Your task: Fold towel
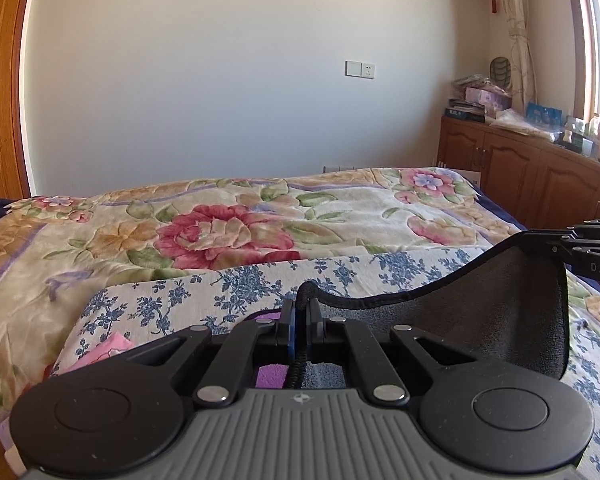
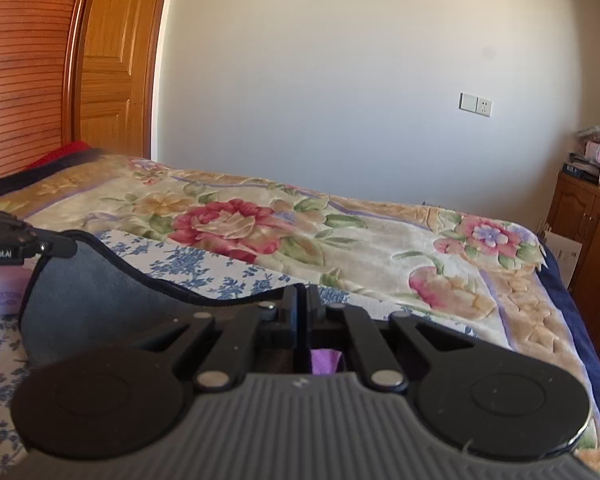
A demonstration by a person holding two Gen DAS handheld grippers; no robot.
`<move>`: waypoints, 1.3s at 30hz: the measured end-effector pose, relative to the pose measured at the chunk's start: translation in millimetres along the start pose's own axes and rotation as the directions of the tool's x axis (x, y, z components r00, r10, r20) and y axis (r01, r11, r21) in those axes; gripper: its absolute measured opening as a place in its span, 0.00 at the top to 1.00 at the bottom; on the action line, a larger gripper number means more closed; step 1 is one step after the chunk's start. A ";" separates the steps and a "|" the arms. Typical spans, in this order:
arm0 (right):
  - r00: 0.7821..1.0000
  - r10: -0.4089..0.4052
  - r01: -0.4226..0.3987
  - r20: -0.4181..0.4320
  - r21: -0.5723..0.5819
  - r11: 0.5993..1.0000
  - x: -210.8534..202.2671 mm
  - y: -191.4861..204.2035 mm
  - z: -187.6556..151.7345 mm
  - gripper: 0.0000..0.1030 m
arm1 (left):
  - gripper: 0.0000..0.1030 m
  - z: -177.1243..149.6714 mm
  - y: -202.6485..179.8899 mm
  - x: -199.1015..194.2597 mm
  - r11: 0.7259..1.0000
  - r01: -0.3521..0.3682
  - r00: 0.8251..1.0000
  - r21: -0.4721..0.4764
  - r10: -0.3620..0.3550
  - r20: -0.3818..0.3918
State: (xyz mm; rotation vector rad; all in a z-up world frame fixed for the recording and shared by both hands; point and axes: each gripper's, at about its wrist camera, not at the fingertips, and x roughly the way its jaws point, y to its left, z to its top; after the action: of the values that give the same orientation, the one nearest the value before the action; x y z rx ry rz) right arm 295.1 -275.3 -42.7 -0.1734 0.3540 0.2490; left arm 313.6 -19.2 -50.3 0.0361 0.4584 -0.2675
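A dark grey towel (image 1: 500, 312) with a black hem hangs stretched between my two grippers above the bed. My left gripper (image 1: 301, 304) is shut on one top corner of it. My right gripper (image 2: 302, 300) is shut on the other top corner; the towel (image 2: 92, 292) sags away to the left in that view. Each gripper shows at the edge of the other's view: the right one (image 1: 556, 248) and the left one (image 2: 60, 246). A purple cloth (image 1: 270, 374) lies under the grippers, and it also shows in the right wrist view (image 2: 326, 360).
The bed carries a floral blanket (image 1: 228, 232) and a white sheet with blue flowers (image 1: 236, 292). A pink item (image 1: 108, 350) lies at the sheet's near left. A wooden cabinet (image 1: 512, 172) with clutter stands at the right, a wooden door (image 2: 112, 60) at the left.
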 end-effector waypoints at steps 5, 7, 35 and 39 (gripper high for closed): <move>1.000 -0.006 0.006 0.008 -0.014 1.000 10.9 -4.1 0.1 0.95 | 0.95 3.5 3.6 11.2 1.000 -0.016 1.000 0.013 0.016 0.002; 1.000 -0.007 0.007 0.004 -0.018 1.000 14.7 -5.1 0.2 0.95 | 0.95 5.8 3.9 13.6 1.000 -0.022 1.000 0.022 0.022 0.007; 0.993 -0.034 0.024 -0.117 -0.087 0.996 82.2 -15.3 -16.7 0.95 | 0.94 10.7 1.7 82.4 0.994 -0.093 0.995 0.057 0.095 -0.022; 0.990 -0.035 0.023 -0.139 -0.089 0.996 90.2 -16.4 -26.3 0.95 | 0.94 2.2 2.5 95.7 0.992 -0.106 0.993 0.063 0.109 -0.043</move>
State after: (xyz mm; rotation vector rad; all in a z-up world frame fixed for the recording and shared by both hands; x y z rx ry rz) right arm 373.1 -277.6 -97.6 -0.2825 0.4809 0.2239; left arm 397.7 -40.6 -90.7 0.1261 0.4932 -0.1749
